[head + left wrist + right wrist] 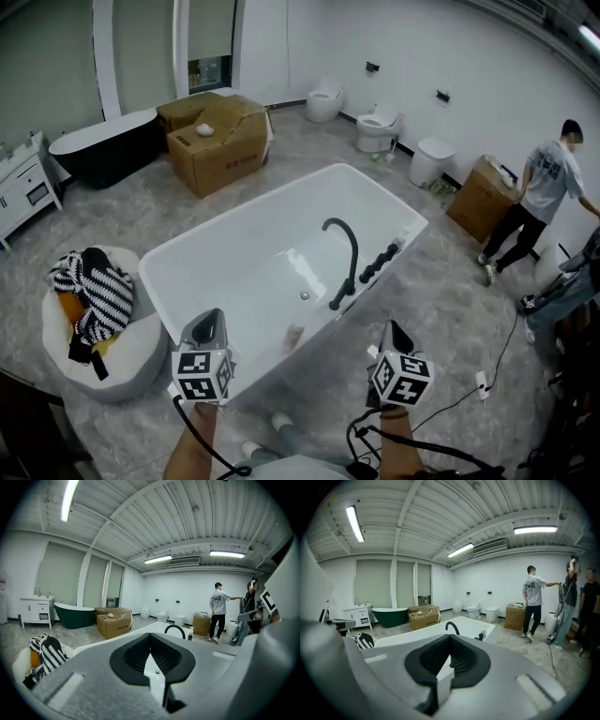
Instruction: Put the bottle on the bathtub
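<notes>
The white bathtub [232, 222] stands in the middle of the floor, with a black curved faucet [347, 258] on its right rim. A small white bottle [398, 246] stands upright on that rim past the black handles; it also shows as the bottle [483, 632] in the right gripper view and the bottle [189, 635] in the left gripper view. My left gripper [205, 327] hangs over the tub's near corner, shut and empty. My right gripper [395, 330] is over the floor beside the tub's near right side, shut with nothing in it. Both point across the tub.
A small pale object [294, 336] lies inside the tub by the near wall. A grey pouf with a striped cloth [89, 295] sits left. Cardboard boxes [217, 141], a dark tub [103, 148] and toilets [379, 129] line the back. A person [534, 202] stands right; cables [487, 375] cross the floor.
</notes>
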### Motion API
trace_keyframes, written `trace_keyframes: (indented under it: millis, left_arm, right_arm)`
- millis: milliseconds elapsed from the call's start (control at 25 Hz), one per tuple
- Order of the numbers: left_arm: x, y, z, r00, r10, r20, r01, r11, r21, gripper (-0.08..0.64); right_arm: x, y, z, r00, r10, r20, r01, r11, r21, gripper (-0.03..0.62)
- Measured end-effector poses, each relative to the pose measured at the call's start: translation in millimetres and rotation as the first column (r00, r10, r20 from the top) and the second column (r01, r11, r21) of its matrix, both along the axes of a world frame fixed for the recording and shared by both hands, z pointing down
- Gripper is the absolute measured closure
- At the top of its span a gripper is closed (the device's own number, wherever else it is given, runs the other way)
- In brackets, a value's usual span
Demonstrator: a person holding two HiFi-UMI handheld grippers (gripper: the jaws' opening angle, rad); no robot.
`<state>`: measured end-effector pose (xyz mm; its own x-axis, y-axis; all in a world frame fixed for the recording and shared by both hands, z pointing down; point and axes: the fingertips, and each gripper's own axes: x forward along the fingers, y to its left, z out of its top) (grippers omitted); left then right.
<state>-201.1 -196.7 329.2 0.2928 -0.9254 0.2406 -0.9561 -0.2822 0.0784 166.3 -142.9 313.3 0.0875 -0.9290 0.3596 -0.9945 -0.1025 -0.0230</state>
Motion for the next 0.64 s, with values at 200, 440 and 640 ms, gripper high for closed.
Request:
trace_keyframes:
  millis: [200,440,640]
  left_arm:
    - [-6,-3,-5,1.0,-0.002,0.028,0.002,1.0,0.003,0.551]
    - [-10,-3,-11,0.999,-0.016,0.042,0.015,1.0,0.013,0.552]
    - [-14,2,-8,0.998,-0.028,0.048,0.028,1.0,0.005,0.551]
  right_arm:
    - [-5,-9,-4,1.0,-0.004,0.005,0.004,1.0,0.009,0.591]
    - [-13,-17,-7,0.999,-0.03,0.023,0.029,0.999,0.027,0.591]
    - [-19,-16,-7,0.999,-0.045,0.015,0.045,0.999,0.022,0.591]
